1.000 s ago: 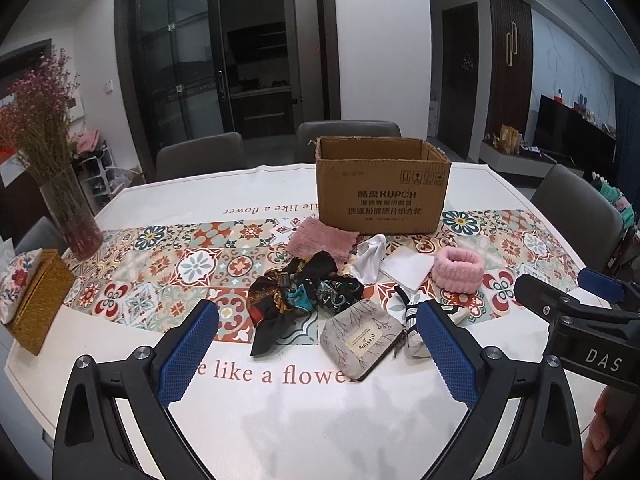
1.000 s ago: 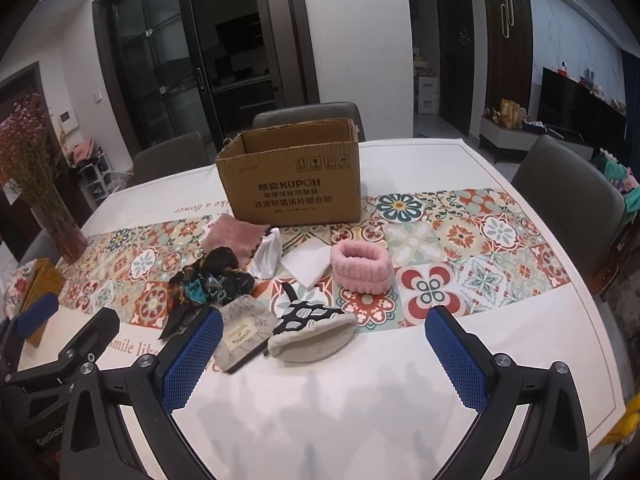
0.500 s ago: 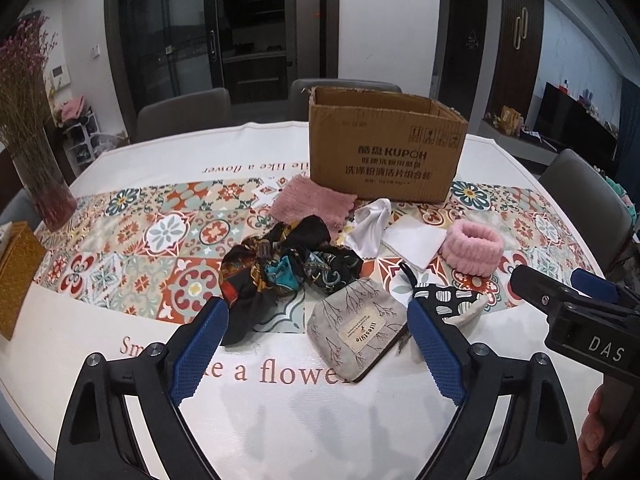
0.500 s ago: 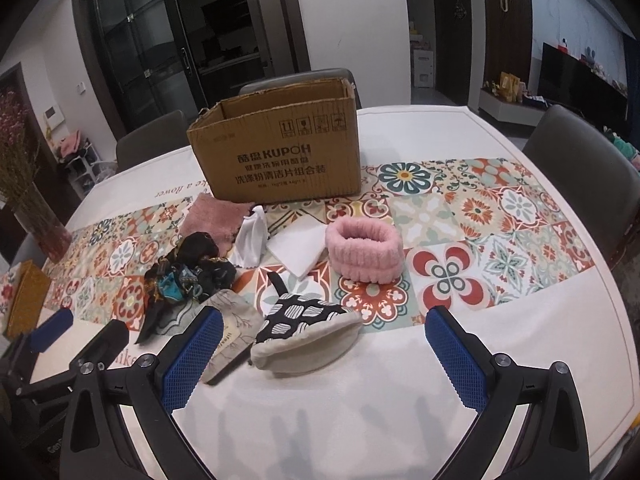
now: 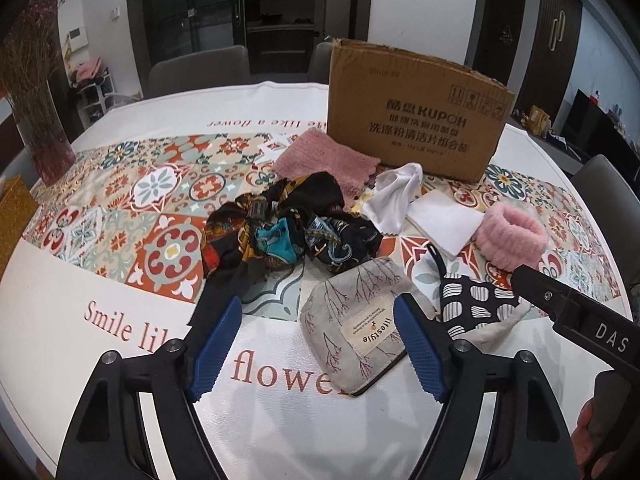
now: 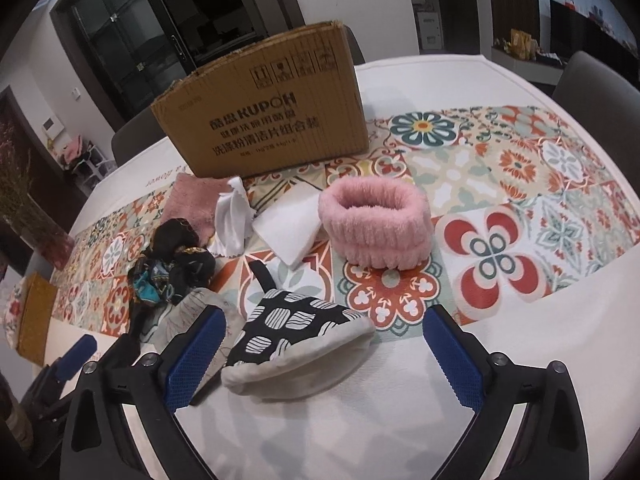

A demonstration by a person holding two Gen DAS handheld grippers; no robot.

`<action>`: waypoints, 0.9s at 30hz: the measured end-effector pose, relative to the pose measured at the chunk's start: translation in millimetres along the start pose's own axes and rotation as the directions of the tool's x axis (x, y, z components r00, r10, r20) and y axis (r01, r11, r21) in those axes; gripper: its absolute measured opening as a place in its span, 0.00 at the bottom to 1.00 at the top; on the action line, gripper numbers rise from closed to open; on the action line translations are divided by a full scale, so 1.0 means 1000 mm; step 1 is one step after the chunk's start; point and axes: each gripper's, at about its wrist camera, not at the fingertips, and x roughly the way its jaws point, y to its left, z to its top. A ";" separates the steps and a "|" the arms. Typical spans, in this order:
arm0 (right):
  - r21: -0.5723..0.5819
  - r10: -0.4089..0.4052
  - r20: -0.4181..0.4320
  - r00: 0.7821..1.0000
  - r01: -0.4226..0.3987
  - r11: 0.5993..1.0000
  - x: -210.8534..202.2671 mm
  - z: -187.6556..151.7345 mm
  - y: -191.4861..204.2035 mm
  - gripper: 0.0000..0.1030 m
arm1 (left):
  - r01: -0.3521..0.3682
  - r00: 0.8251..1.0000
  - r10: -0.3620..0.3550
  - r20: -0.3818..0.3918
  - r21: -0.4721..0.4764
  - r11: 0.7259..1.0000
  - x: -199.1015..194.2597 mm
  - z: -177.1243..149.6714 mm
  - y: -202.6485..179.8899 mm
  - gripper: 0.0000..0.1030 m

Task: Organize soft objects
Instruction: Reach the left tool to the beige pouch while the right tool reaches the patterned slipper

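Note:
Soft things lie in front of an open cardboard box: a dark patterned scarf, a grey "lifestyle" pouch, a black-and-white patterned pouch, a pink fluffy headband, a pink towel, a white cloth and a folded white napkin. My left gripper is open, low over the table, its right finger beside the grey pouch. My right gripper is open around the near side of the patterned pouch.
A vase of dried flowers and a woven yellow box stand at the table's left edge. Grey chairs ring the table. The right gripper's body shows at the right of the left wrist view.
Both grippers have moved forward and lower toward the pile; the left closed in on the grey pouch, the right on the patterned pouch. Both stayed open.

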 end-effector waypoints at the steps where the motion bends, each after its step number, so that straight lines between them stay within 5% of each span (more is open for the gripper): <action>1: 0.002 -0.001 -0.006 1.000 0.001 1.000 0.004 -0.001 -0.001 0.97 | -0.002 1.000 0.002 -0.007 -0.006 1.000 0.004 -0.001 0.001 0.73; 16: 0.044 0.020 -0.074 0.997 -0.017 0.999 0.042 -0.008 -0.009 0.86 | 0.014 0.995 -0.022 -0.094 -0.086 0.996 0.047 -0.013 0.007 0.59; 27: 0.029 0.043 -0.082 0.996 -0.041 0.999 0.048 -0.011 -0.004 0.69 | 0.055 0.987 -0.075 -0.141 -0.141 0.988 0.061 -0.019 0.011 0.27</action>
